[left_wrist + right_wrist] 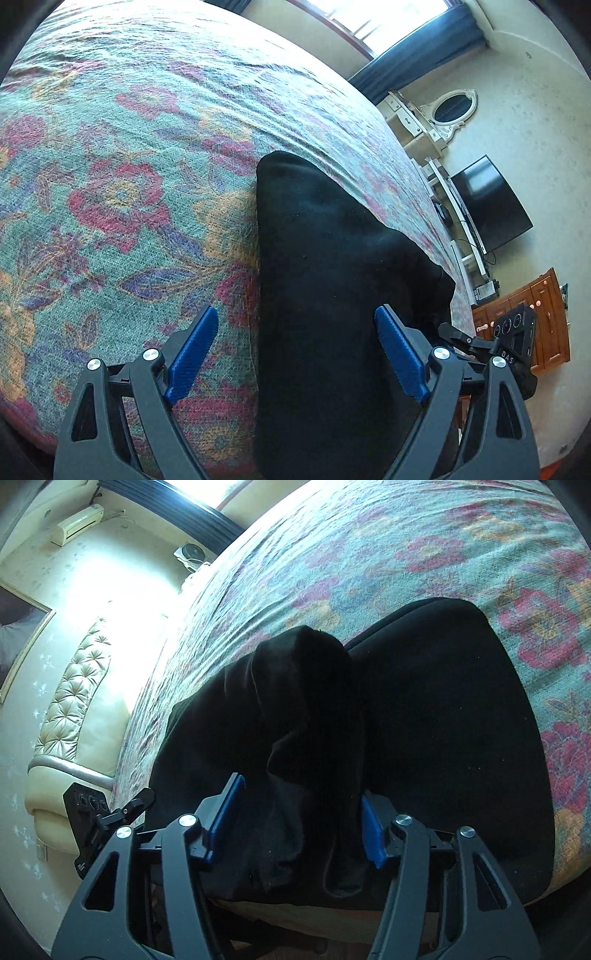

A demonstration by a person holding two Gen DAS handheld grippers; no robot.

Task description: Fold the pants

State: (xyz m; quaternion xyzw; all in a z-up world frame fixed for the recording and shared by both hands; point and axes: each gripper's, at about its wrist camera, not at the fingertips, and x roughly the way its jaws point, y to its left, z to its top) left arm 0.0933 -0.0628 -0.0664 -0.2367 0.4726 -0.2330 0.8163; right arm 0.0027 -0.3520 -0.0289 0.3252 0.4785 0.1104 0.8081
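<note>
Seemingly midway, the black pants (pixel 424 709) lie on the floral bedspread (pixel 129 166), lower centre of both frames, partly doubled yet rumpled; left gripper (pixel 295 354) gapes, grasping nothing; right gripper (pixel 299 823) straddles a raised fold, grip uncertain; smoothing and final folds remain.

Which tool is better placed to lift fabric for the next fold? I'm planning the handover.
Probably the right tool: a raised bunch of the black pants sits between its pads. The left tool straddles flat cloth, wide open.
</note>
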